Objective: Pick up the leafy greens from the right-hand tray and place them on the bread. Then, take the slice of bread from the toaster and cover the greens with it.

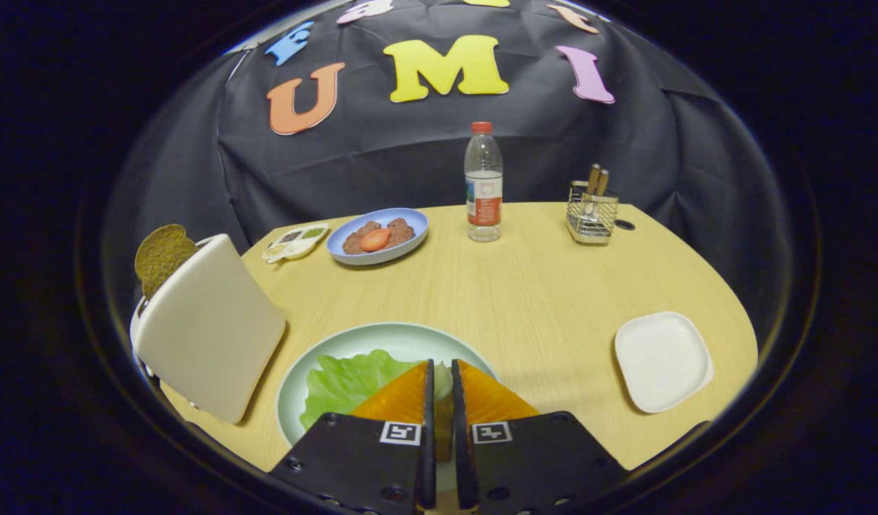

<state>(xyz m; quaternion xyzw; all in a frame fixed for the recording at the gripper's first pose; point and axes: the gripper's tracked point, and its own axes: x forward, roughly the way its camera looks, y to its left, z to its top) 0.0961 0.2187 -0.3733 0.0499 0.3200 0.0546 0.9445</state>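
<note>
Gripper point(442, 372) hangs low over the pale green plate point(382, 337), jaws nearly together, a narrow gap between the orange fingers point(403, 397); cannot tell if they pinch anything, the bit seen in the gap is too obscured. Leafy greens point(346, 383) lie on that plate, just left of the fingers and partly under them (bread beneath not clearly visible). Toaster point(210, 329), cream, stands on the table left of the jaws, tilted in this lens, with a brown bread slice point(160, 254) sticking out the top. White square tray point(662, 361) sits right of the jaws, well apart. Surface is a light wood table point(525, 286). Beyond the fingers: blue plate point(378, 236) with brown patties and a red slice, small condiment dish point(296, 242) beside it, water bottle point(483, 182), wire cutlery holder point(591, 214). Black cloth wall point(382, 150) behind the table.
</note>
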